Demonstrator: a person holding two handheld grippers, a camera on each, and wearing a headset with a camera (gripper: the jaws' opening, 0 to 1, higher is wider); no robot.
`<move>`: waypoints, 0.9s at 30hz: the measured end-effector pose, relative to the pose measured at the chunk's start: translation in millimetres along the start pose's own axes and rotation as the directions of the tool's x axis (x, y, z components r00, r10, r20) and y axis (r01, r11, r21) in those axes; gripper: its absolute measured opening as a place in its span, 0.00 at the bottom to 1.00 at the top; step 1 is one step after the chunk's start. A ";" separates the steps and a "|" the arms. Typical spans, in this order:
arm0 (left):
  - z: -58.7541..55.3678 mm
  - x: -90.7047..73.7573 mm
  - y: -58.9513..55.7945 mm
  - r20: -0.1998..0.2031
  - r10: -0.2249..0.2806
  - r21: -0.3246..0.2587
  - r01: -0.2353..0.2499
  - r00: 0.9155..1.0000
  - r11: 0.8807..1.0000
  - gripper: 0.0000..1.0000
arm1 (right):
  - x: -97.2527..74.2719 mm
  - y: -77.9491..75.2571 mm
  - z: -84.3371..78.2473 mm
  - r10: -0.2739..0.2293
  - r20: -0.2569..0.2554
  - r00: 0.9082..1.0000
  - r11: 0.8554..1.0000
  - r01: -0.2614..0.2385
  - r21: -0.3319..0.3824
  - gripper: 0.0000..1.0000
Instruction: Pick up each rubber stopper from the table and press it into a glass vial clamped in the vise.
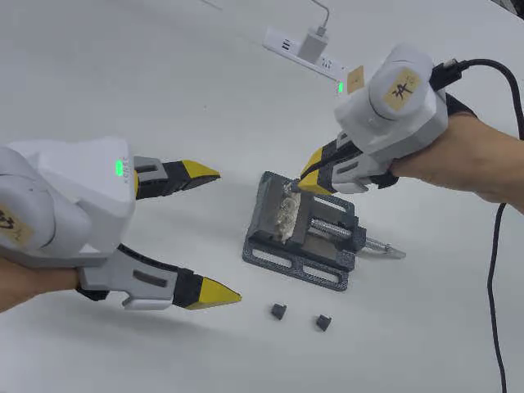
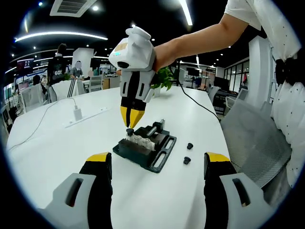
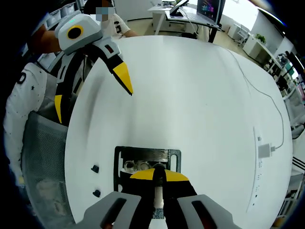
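Pinching likely black stopper [image 2: 129, 130], right tool [image 1: 298, 185], vise [image 1: 286, 260]

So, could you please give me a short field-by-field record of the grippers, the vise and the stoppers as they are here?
left gripper: open, empty, above the table, left of the vise
right gripper: shut, tips pointing down at the vise
held stopper: dark, pinched at the right gripper's tips, just above the vials
vise: standing on the table
vials: glass, clamped in the vise
loose stoppers: two, one and another, on the table near the vise, apart from each other
power strip: far side of the table, charger plugged in
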State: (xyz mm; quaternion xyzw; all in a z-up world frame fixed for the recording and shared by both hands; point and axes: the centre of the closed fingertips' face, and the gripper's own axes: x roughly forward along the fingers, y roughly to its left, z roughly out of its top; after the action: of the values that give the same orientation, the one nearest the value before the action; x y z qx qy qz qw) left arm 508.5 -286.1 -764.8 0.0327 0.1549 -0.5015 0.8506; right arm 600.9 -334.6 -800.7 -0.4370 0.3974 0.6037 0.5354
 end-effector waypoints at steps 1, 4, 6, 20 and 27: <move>0.0 0.0 0.0 0.000 0.000 -0.001 0.000 1.000 1.000 0.78 | 0.3 0.0 -0.1 0.001 0.001 1.000 1.000 -0.001 0.002 0.00; 0.0 0.3 -0.5 0.001 0.000 -0.002 0.000 1.000 1.000 0.78 | 1.9 0.9 -1.6 0.005 -0.006 1.000 1.000 -0.004 0.000 0.00; -0.1 0.2 -0.7 0.001 0.000 -0.003 0.000 1.000 1.000 0.78 | 3.1 2.8 -2.6 0.008 -0.010 1.000 1.000 -0.008 0.000 0.00; -0.2 0.1 0.5 0.005 0.005 -0.005 -0.005 1.000 1.000 0.78 | 3.9 0.9 -2.6 0.026 -0.008 1.000 1.000 -0.026 0.013 0.01; 1.0 1.7 0.9 0.010 0.004 -0.010 -0.004 1.000 1.000 0.77 | 5.0 1.4 -2.2 0.023 -0.022 1.000 1.000 -0.023 0.000 0.01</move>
State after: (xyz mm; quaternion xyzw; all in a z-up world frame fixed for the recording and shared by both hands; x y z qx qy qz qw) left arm 510.2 -287.3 -764.4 0.0264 0.1530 -0.4991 0.8525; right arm 599.5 -335.4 -806.0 -0.4390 0.4080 0.6052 0.5240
